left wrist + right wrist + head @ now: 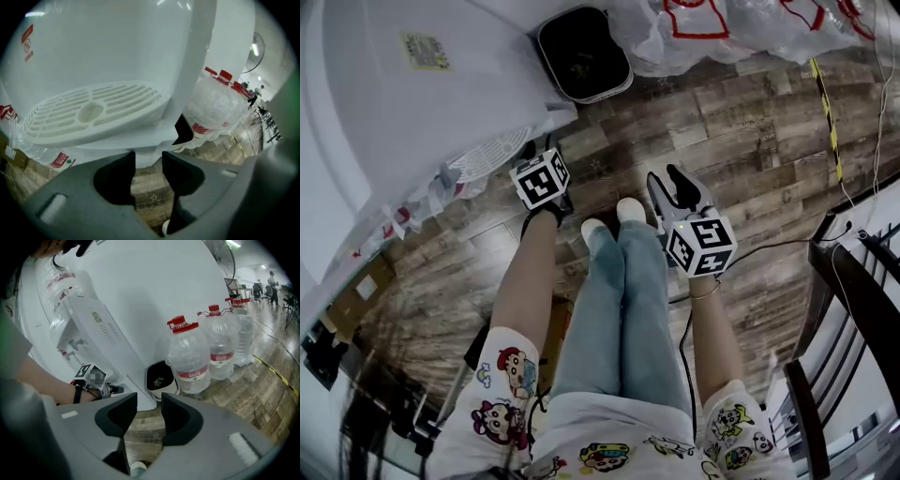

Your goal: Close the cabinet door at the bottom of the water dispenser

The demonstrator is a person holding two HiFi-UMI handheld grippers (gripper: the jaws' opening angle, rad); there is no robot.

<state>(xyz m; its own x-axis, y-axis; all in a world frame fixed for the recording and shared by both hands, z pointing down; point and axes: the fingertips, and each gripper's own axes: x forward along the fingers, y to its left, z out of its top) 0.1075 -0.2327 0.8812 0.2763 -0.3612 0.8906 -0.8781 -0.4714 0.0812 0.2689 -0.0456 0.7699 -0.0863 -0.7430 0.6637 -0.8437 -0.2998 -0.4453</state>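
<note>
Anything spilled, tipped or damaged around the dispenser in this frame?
Nothing stands out. The water bottles stand upright beside the bin, the drip tray looks intact, and no spill shows on the floor.

Wood-plank floor [750, 131] right across, grey-brown and worn, with a yellow strip [823, 103] running along it on the right. Against the white wall [178, 282] sits a small bin [583, 53] with a dark liner, and just beside it a row of big water bottles [188, 357] — red caps, clear plastic wrap. A standing fan [225, 258] rises behind them, ceiling lights [233, 243] glare overhead — a dark furniture frame [866, 281] stands at the right edge.
</note>
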